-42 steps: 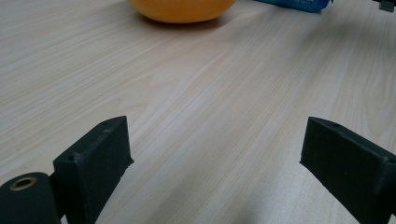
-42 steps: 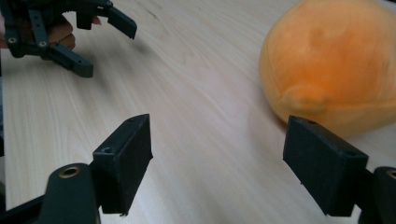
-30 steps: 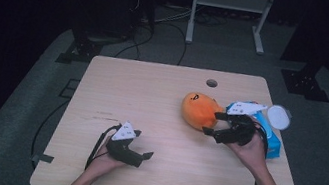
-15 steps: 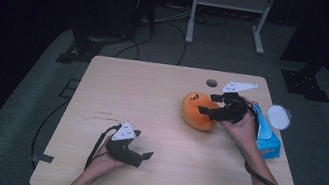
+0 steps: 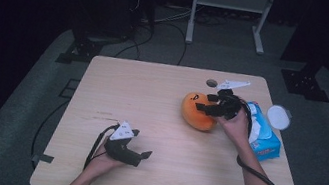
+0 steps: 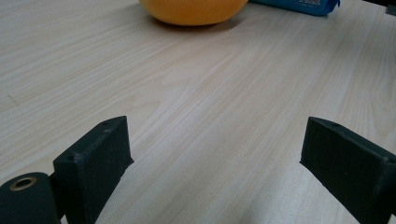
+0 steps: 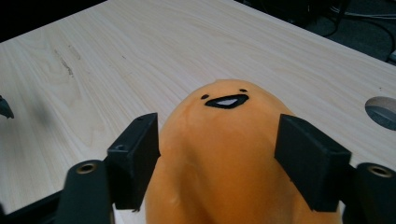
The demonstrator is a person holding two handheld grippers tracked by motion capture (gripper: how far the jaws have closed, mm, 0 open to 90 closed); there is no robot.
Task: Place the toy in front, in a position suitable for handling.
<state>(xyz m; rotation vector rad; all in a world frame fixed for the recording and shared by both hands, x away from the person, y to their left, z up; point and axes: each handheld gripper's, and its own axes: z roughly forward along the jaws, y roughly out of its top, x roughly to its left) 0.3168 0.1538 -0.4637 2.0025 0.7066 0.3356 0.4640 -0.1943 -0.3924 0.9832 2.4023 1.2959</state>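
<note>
An orange plush toy (image 5: 195, 114) with a small black face lies right of the table's middle. My right gripper (image 5: 205, 104) reaches over it from the right, open, with one jaw on each side of the plush (image 7: 233, 140). In the right gripper view the jaws of my right gripper (image 7: 219, 140) straddle the toy's upper part without squeezing it. My left gripper (image 5: 144, 157) rests near the table's front edge, open and holding nothing. From the left gripper (image 6: 215, 140) the plush (image 6: 194, 9) lies well ahead across bare wood.
A blue tissue pack (image 5: 262, 134) lies just right of the plush, and a white round lid (image 5: 278, 116) sits beside it at the table's right edge. A cable hole (image 5: 211, 83) opens near the far edge of the wooden table (image 5: 152, 95).
My right gripper has moved from beside the blue pack, away and to the left, onto the plush, so that its jaws now straddle the toy. The left gripper has stayed still.
</note>
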